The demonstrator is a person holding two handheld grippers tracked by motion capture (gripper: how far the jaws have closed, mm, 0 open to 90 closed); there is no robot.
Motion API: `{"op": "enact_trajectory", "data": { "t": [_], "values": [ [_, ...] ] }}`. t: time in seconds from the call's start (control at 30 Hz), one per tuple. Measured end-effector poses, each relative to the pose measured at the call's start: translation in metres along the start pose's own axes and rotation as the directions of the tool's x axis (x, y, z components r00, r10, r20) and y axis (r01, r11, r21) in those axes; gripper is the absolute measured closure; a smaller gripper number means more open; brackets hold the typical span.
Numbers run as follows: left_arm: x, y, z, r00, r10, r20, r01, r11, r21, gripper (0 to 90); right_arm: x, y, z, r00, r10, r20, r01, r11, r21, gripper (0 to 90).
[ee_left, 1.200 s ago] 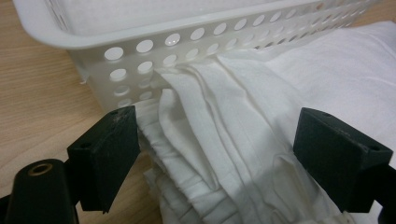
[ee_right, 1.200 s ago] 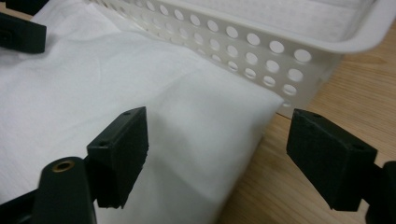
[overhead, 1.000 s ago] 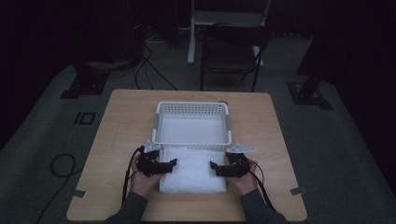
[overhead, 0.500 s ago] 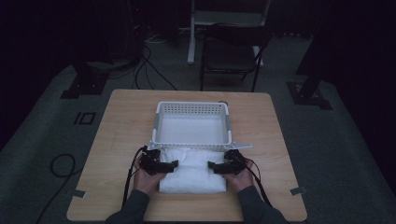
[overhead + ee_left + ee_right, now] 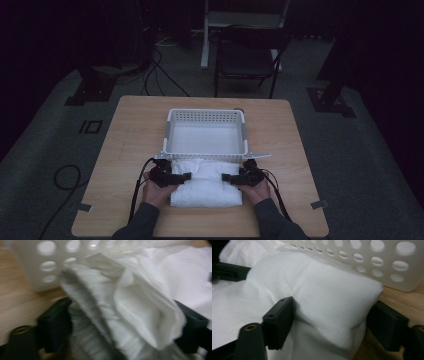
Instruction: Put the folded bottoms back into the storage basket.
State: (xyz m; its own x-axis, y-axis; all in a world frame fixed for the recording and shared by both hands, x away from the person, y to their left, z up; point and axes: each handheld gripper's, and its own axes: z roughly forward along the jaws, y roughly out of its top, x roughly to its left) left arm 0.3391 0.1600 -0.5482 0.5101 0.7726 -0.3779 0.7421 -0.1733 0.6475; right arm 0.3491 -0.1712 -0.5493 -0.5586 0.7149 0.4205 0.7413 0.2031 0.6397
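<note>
While the two black hand-held grippers are closing in from either side, the folded white cloth bundle (image 5: 206,182) is bunching up between them at the near edge of the light wooden table (image 5: 125,150), just in front of the white perforated plastic basket (image 5: 206,132). Compared with a second ago, both hands are sitting closer together and the cloth's far edge is rising into a ridge against the basket's near wall. The left gripper (image 5: 181,176) is clamping a thick, gathered wad of the cloth between its jaws, as the left gripper view shows. The right gripper (image 5: 227,177) is pinching the bundle's other end, its jaws pressing into the fabric. This is probably setting up a lift into the basket, which is sitting empty.
</note>
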Motion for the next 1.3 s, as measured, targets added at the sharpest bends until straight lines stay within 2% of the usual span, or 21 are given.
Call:
{"op": "enact_trajectory", "data": {
  "t": [0.13,0.23,0.3,0.33,0.37,0.47,0.57,0.63,0.9,1.0,1.17,1.3],
  "values": [
    [0.001,-0.001,0.0,0.9996,-0.007,0.028,0.007,1.0,-0.005,23.9,-0.003,-0.001,0.0,0.999,0.019,-0.04,-0.019,1.0,-0.007,30.4],
    [0.001,-0.001,0.0,0.9987,-0.015,0.049,0.015,0.9999,-0.001,32.4,-0.006,-0.003,0.0,0.9946,0.059,-0.086,-0.059,0.998,-0.005,39.3],
    [0.001,-0.002,0.0,0.998,-0.018,0.061,0.018,0.9998,-0.002,34.7,-0.007,-0.003,0.001,0.993,0.069,-0.097,-0.07,0.998,-0.007,42.0],
    [0.0,-0.002,0.0,0.9978,-0.014,0.064,0.015,0.9999,-0.003,40.0,-0.007,-0.004,0.001,0.9901,0.082,-0.114,-0.083,0.997,-0.003,47.3],
    [-0.001,-0.002,-0.001,0.9978,-0.007,0.066,0.008,1.0,-0.004,40.0,-0.007,-0.004,0.001,0.9901,0.082,-0.114,-0.083,0.997,-0.003,47.3],
    [-0.008,-0.002,-0.003,0.9985,0.029,0.046,-0.029,0.9995,-0.015,48.6,-0.007,-0.004,0.0,0.9875,0.082,-0.134,-0.084,0.996,-0.01,56.2],
    [-0.015,-0.003,-0.004,0.9977,0.067,0.014,-0.066,0.9975,-0.024,53.9,-0.004,-0.005,-0.002,0.9906,0.056,-0.125,-0.059,0.998,-0.023,61.0],
    [-0.017,-0.004,-0.005,0.9971,0.076,0.003,-0.076,0.9967,-0.03,55.9,-0.002,-0.005,-0.003,0.9928,0.035,-0.115,-0.039,0.999,-0.036,63.0],
    [-0.031,-0.007,-0.013,0.9903,0.13,-0.047,-0.133,0.9896,-0.055,60.2,0.011,-0.007,-0.01,0.997,-0.051,-0.058,0.047,0.996,-0.07,64.9],
    [-0.035,-0.007,-0.017,0.9871,0.15,-0.057,-0.153,0.9861,-0.065,60.5,0.013,-0.008,-0.012,0.9965,-0.063,-0.055,0.058,0.995,-0.076,65.1],
    [-0.043,-0.008,-0.028,0.9855,0.157,-0.064,-0.163,0.9809,-0.106,60.8,0.02,-0.008,-0.019,0.9955,-0.079,-0.052,0.073,0.993,-0.095,65.4],
    [-0.046,-0.008,-0.032,0.9847,0.163,-0.062,-0.169,0.9786,-0.117,61.0,0.022,-0.008,-0.024,0.9949,-0.083,-0.057,0.077,0.991,-0.106,65.5]
  ]
}}
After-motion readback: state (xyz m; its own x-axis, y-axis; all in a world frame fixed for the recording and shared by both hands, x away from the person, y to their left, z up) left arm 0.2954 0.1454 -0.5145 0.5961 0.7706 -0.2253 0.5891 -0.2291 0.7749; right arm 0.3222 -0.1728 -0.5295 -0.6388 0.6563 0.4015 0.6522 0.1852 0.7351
